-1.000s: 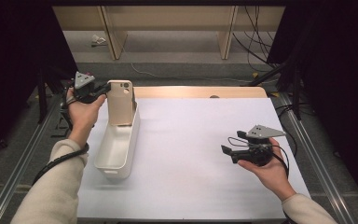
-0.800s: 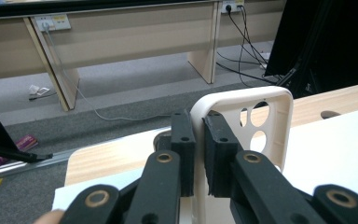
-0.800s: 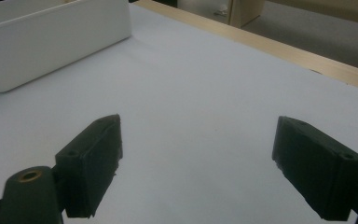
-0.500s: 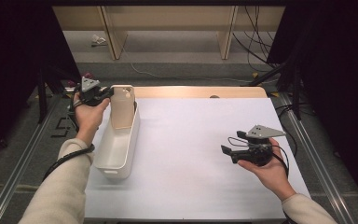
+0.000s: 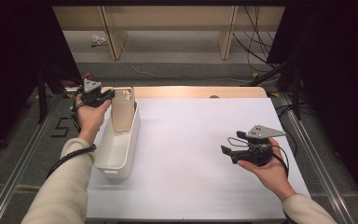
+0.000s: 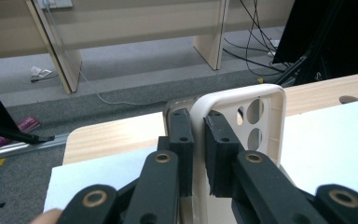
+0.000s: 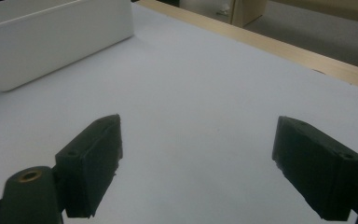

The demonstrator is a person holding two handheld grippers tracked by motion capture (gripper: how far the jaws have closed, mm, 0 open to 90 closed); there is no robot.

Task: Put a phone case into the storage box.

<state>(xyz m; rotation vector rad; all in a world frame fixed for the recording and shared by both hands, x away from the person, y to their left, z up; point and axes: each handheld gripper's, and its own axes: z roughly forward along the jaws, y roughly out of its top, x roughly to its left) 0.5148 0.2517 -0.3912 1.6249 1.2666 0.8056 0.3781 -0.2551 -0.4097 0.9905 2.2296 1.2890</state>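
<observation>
The only readable mark is on the floor [image 5: 28,140] left of the table, beside the metal rail [image 5: 21,161]: dark strokes [image 5: 61,128] that look like a "5", partly hidden by the person's left hand.

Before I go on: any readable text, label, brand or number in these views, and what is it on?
"5": a dark mark like this digit on the floor left of the table; whatever follows it is too blurred to read.
Phone case: no print that I can see.
White bin: no label that I can see.
Left gripper and right gripper: no markings legible.
</observation>
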